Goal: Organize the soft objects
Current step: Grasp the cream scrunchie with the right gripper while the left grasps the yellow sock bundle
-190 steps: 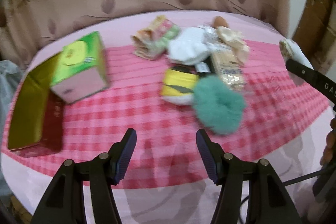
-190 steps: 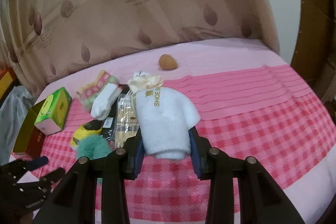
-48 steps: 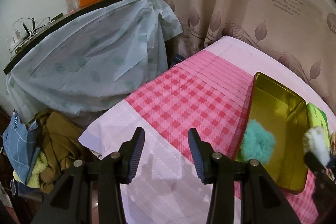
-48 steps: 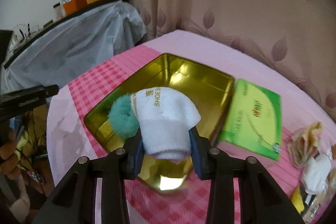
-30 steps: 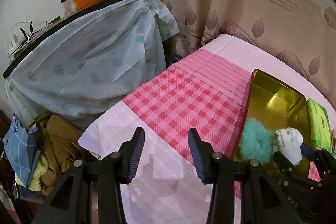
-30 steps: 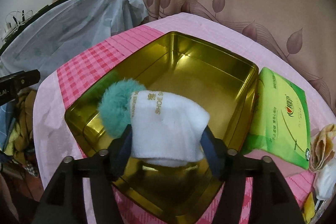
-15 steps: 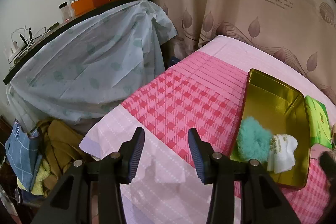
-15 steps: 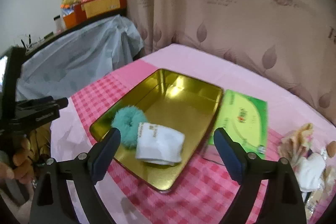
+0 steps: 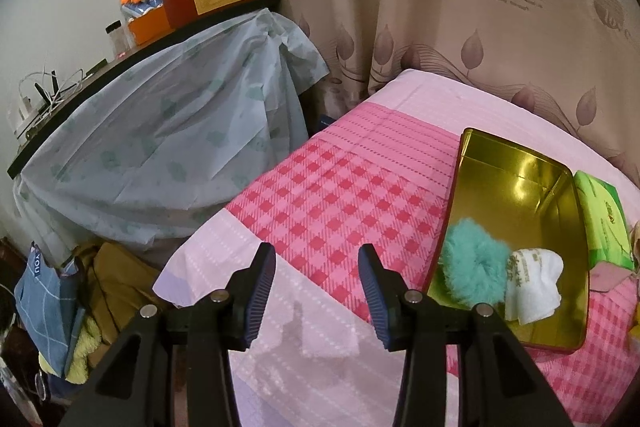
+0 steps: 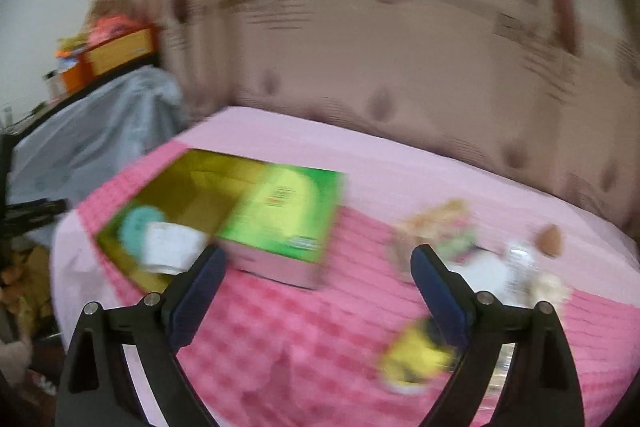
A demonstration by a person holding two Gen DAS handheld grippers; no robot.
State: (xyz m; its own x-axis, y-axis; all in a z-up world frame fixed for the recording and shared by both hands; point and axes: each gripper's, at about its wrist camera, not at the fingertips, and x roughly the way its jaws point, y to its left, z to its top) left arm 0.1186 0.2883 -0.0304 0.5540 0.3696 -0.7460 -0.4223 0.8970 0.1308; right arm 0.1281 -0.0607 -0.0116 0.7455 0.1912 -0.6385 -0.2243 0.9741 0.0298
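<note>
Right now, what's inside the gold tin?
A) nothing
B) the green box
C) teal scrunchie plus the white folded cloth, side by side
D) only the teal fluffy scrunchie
C: in the left wrist view the teal scrunchie and the white cloth lie touching at the near end of the gold tin; the green box sits outside, beside it.

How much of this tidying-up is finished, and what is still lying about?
Two soft things already lie in the gold tin: a teal fluffy ball and a white sock. Neither the left gripper nor the right gripper holds anything. A blurred pile and a yellow item remain on the tablecloth.
</note>
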